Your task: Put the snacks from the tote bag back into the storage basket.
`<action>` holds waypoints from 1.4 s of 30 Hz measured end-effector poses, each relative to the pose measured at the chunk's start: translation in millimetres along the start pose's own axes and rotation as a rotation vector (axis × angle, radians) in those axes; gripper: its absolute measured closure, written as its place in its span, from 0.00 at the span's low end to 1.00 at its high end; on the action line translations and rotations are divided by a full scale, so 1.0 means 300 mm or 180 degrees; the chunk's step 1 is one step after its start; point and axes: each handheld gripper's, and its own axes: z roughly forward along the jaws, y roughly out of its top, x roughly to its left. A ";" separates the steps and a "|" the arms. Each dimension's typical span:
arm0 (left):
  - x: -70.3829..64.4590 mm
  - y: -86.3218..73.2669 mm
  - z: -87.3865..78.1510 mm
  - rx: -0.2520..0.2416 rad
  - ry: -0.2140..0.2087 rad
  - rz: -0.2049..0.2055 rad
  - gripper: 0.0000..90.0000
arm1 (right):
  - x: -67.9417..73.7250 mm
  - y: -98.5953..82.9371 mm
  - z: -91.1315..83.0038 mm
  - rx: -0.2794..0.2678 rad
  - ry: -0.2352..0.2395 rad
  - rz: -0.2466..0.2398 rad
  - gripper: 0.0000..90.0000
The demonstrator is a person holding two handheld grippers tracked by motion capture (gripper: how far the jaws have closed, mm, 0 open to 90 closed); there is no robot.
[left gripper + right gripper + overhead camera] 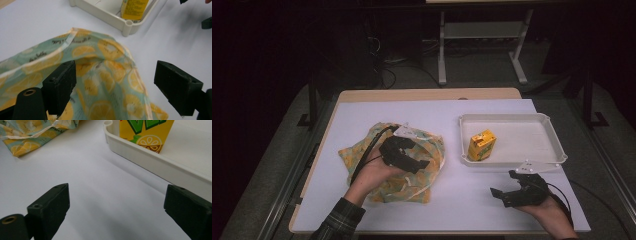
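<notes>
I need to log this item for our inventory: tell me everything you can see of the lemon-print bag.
The lemon-print bag looks like soft cloth, pale green with yellow lemon slices, cream trim and dark lettering. It lies crumpled and mostly flat on the white table cover, left of the tray. The left gripper hovers over it with jaws open, one jaw over the fabric; whether it touches is unclear.

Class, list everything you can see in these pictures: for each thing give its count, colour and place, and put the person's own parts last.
Fabric bag: one, pale green with orange lemon-slice print, lying left of centre on the table.
Juice carton: one, yellow, standing in the tray's near left part.
Tray: one, white, right of the bag.
Table: one, white top with a wooden edge.
Left gripper: one, black, over the bag, fingers open.
Right gripper: one, black, above the bare table near the tray, fingers open.
Left hand: one, checked sleeve.
Right hand: one, at the near edge.
</notes>
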 end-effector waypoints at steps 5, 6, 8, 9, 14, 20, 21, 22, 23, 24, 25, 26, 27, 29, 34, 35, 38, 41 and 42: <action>0.016 -0.048 -0.038 0.0001 0.0001 -0.0042 0.18 | 0.001 0.000 0.002 0.0004 -0.0006 -0.0007 0.07; 0.017 -0.055 -0.041 -0.0004 -0.0010 -0.0069 0.18 | 0.001 0.000 0.002 0.0005 -0.0009 -0.0013 0.07; 0.022 -0.076 -0.057 0.0020 -0.0015 -0.0079 0.17 | 0.000 -0.001 0.001 0.0011 -0.0016 -0.0009 0.07; 0.022 -0.084 -0.066 0.0020 -0.0010 -0.0067 0.16 | 0.000 -0.001 0.001 0.0012 -0.0019 -0.0008 0.07; 0.022 -0.123 -0.107 0.0006 0.0066 -0.0080 0.16 | 0.000 -0.002 0.001 0.0016 -0.0020 -0.0010 0.07; 0.028 -0.188 -0.154 -0.0078 0.0158 -0.0171 0.16 | 0.003 0.000 0.001 -0.0002 -0.0013 -0.0015 0.07; 0.029 -0.198 -0.160 -0.0072 0.0159 -0.0191 0.16 | 0.003 0.000 0.001 0.0001 -0.0008 -0.0025 0.07; 0.031 -0.204 -0.164 -0.0076 0.0165 -0.0190 0.16 | 0.005 0.000 0.001 0.0013 -0.0001 -0.0022 0.07; 0.031 -0.211 -0.168 -0.0072 0.0176 -0.0199 0.16 | 0.004 0.000 0.001 0.0011 0.0009 -0.0042 0.07; 0.034 -0.222 -0.176 -0.0071 0.0190 -0.0186 0.16 | 0.005 0.000 0.002 0.0016 0.0012 -0.0036 0.07; 0.034 -0.230 -0.184 -0.0080 0.0198 -0.0186 0.16 | 0.005 0.001 0.002 0.0032 0.0020 -0.0043 0.07; 0.034 -0.238 -0.192 -0.0098 0.0212 -0.0193 0.16 | 0.005 0.001 0.003 0.0041 0.0031 -0.0043 0.07; 0.035 -0.244 -0.201 -0.0102 0.0212 -0.0202 0.16 | 0.006 0.002 0.003 0.0055 0.0043 -0.0041 0.07; 0.035 -0.258 -0.218 -0.0131 0.0246 -0.0218 0.16 | 0.004 0.005 0.002 0.0061 0.0057 -0.0057 0.07; 0.035 -0.300 -0.253 -0.0176 0.0342 -0.0234 0.17 | -0.006 0.016 0.002 0.0060 0.0082 -0.0075 0.09; 0.037 -0.318 -0.264 -0.0189 0.0358 -0.0247 0.17 | -0.009 0.018 0.001 0.0060 0.0084 -0.0084 0.10; 0.045 -0.357 -0.284 -0.0234 0.0377 -0.0252 0.17 | -0.016 0.032 0.004 0.0051 0.0100 -0.0129 0.12; 0.050 -0.390 -0.299 -0.0244 0.0413 -0.0256 0.17 | -0.031 0.042 0.007 0.0090 0.0084 -0.0136 0.15; 0.051 -0.404 -0.304 -0.0231 0.0431 -0.0276 0.17 | -0.039 0.044 0.009 0.0072 0.0091 -0.0137 0.16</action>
